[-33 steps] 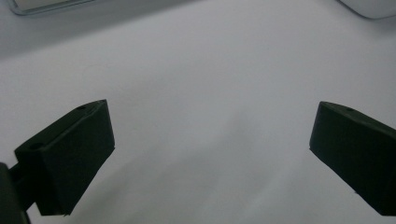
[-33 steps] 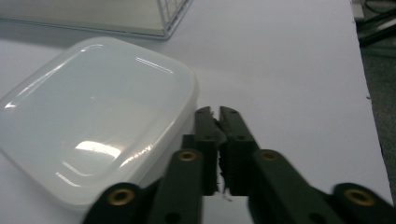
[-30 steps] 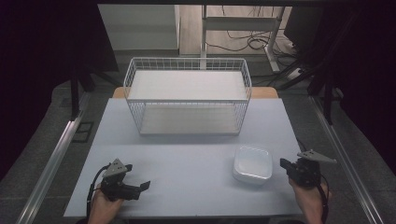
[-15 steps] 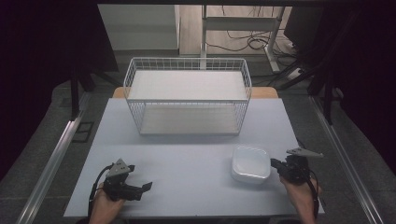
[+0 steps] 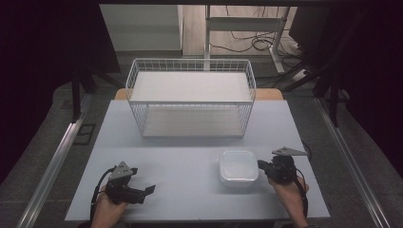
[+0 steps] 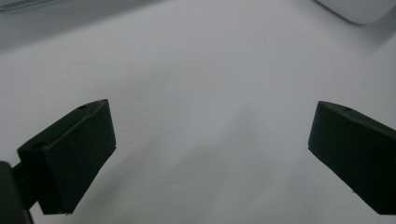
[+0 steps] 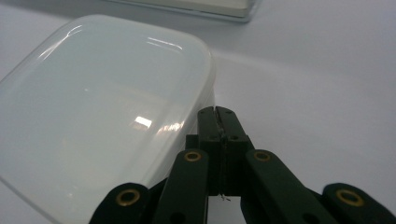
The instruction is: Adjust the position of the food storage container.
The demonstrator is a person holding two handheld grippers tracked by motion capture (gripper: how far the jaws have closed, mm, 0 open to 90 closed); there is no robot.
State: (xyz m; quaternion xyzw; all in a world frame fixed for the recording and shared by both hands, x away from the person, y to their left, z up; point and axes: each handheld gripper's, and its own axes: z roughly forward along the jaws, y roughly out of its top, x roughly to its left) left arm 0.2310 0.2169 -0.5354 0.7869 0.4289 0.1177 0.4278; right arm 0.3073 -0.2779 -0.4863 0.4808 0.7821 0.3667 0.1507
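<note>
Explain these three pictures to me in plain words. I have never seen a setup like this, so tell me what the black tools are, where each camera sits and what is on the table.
A person sits at a pale table and holds a hand-held gripper, a black two-jaw pincer, in each hand. The high view looks down from above. The other two cameras ride on the grippers and look along their jaws. The left gripper has its jaws wide open over bare table and holds nothing. The right gripper has its jaws shut with nothing between them, its tip right at the side of a white lidded container; whether they touch I cannot tell. Behind stands a white wire basket.
</note>
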